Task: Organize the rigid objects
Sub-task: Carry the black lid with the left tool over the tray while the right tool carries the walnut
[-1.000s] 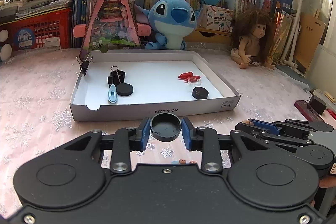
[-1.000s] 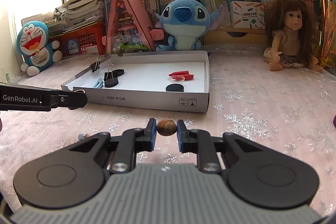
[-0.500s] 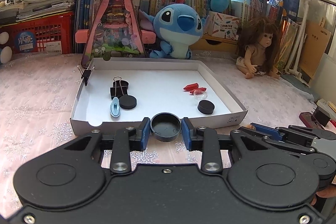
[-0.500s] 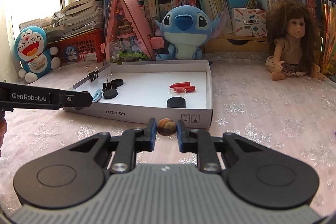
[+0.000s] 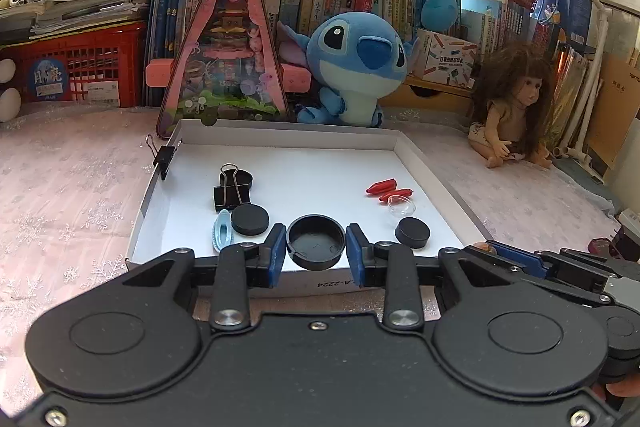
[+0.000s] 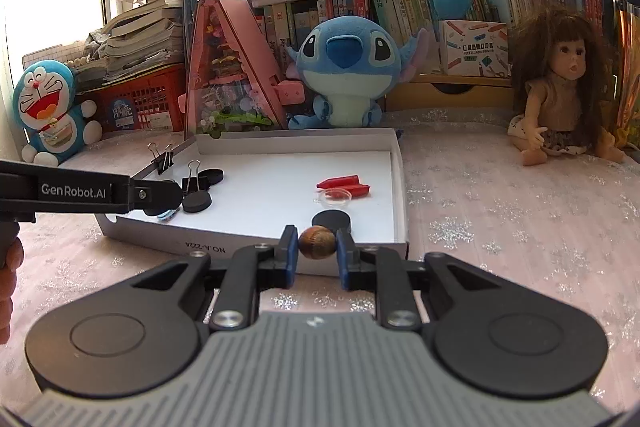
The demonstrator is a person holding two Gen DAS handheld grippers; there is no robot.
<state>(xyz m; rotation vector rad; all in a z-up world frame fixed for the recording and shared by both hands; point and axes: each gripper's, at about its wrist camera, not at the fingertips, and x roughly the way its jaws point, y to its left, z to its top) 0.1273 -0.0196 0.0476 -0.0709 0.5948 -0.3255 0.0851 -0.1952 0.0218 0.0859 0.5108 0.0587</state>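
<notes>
While several small items are already laid in the white box lid point(image 5: 280, 139), a black cap point(image 5: 316, 241) is clamped by the left gripper point(image 5: 316, 251) and a brown nut point(image 6: 317, 243) by the right gripper point(image 6: 317, 255) at its near edge, not yet released.

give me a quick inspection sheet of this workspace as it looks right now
surface: pink snowflake cloth over the table.
job's things: white tray holding binder clips, black discs, red pieces, a clear cap, a blue clip.
clutter: one binder clip on the tray's left wall.
grippers: left gripper shut on a black cap; right gripper shut on a brown ball; both at the tray's near wall.
cables: nothing seen.
surroundings: books, red baskets, plush toys, a doll.
</notes>
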